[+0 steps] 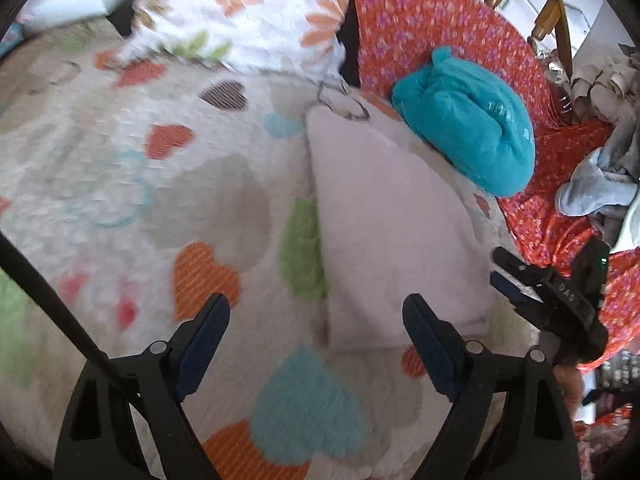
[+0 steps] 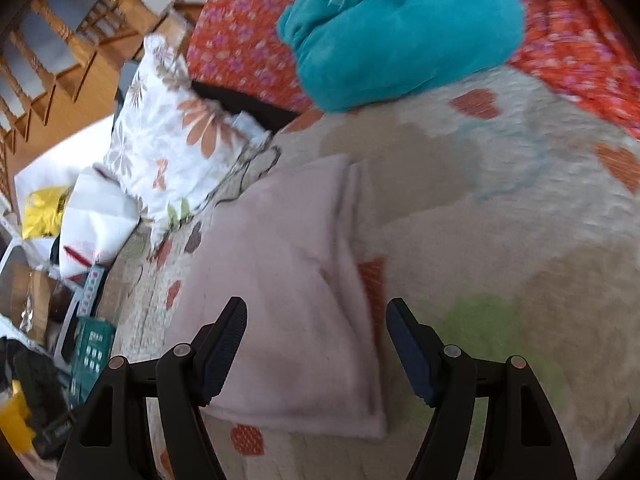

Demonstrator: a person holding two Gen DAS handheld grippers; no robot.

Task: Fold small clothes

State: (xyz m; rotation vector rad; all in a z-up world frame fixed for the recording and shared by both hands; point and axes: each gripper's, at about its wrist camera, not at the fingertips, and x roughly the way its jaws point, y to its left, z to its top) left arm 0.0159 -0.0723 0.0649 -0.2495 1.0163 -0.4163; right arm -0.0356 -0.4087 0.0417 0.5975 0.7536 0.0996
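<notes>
- Both tools are empty: the left hand-held gripper (image 1: 316,312) hovers with its jaws spread wide over the bed, and the right hand-held gripper (image 2: 316,316) is equally wide, gripping nothing.
- Lying flat on the heart-patterned bedspread (image 1: 132,184) is the pale pink garment (image 1: 392,220), already doubled over; the right wrist view shows a layered edge running along its length (image 2: 348,240).
- A rolled teal garment (image 1: 468,132) sits just past its far end, partly on the orange floral cloth (image 1: 420,24), and touches or nearly touches the pink piece.
- In the left wrist view the right tool shows at the garment's right side (image 1: 548,292), so the two tools flank the near end.
- Judged from this, the step in hand is either another fold or a pick-up of the finished piece.
- To do it well, I would lower each tool to a near corner and pinch all layers together, not just the top one.
- Both corners should lift at the same height and travel evenly, so the edges meet squarely.
- Keep the motion short of the teal roll, which could be nudged.
- Both views are blurred, so finer seams cannot be read.
</notes>
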